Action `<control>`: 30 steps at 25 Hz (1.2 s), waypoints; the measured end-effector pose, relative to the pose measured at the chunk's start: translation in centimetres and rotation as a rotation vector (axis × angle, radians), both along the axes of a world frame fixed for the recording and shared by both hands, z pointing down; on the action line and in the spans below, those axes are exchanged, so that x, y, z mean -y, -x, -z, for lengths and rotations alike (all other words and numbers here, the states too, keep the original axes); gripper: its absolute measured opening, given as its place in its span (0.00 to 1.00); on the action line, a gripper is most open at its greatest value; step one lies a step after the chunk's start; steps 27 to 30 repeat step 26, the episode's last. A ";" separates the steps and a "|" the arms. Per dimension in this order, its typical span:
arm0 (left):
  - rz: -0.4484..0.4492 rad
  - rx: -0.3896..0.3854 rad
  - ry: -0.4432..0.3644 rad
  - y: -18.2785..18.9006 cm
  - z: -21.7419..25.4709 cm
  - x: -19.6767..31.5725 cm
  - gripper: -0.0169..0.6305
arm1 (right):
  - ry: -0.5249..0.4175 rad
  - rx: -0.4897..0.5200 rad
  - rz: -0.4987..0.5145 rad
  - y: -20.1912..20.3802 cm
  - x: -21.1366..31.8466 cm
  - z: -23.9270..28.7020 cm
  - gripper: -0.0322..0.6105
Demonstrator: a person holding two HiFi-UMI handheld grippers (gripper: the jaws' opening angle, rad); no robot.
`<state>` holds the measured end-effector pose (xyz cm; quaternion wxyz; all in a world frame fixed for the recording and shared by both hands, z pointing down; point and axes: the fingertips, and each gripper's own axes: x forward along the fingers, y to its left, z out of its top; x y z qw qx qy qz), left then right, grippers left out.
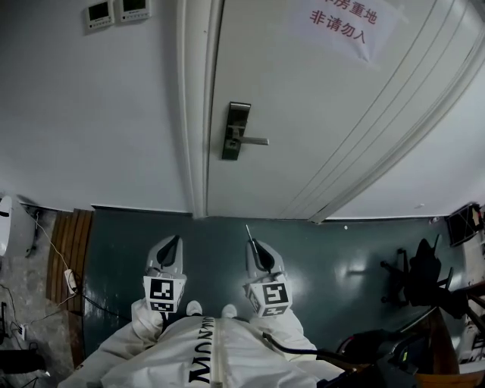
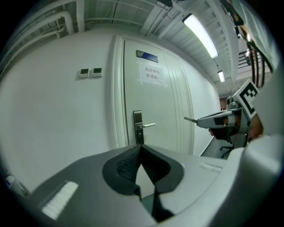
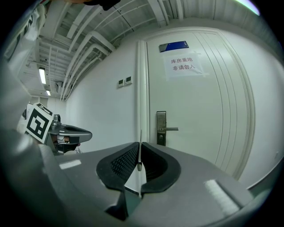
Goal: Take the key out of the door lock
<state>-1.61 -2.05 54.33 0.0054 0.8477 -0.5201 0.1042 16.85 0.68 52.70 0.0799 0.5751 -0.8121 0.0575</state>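
The right tongs are closed on the key, a thin metal strip that is pinched upright between the ribbed pads, with its tip standing above them. In the head view the key is seen as a slim rod jutting from the tong tips towards the door. It is thus held clear of the lock, well apart from it.

The left tongs are closed too, their tips pressed together with nothing between them. Both tongs are held side by side, low and close to the person's body, over the dark green floor and pointed at the door.

The lock is a dark upright plate near the door's left edge, and a silver handle is set level on it, pointing right. The door is white, panelled and shut. A paper notice with red characters is fixed high on it. Two small panels are mounted on the white wall to the left of the frame. A dark chair stands far to the right on the floor.
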 end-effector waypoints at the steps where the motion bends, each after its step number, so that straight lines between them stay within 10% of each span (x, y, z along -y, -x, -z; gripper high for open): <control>1: -0.002 0.003 -0.004 -0.4 0.2 -0.1 0.03 | -0.001 0.000 0.001 -0.3 0.0 0.0 0.09; 30: -0.010 0.024 -0.026 -1.8 1.0 0.7 0.03 | -0.004 0.021 -0.015 -1.7 0.5 -0.2 0.09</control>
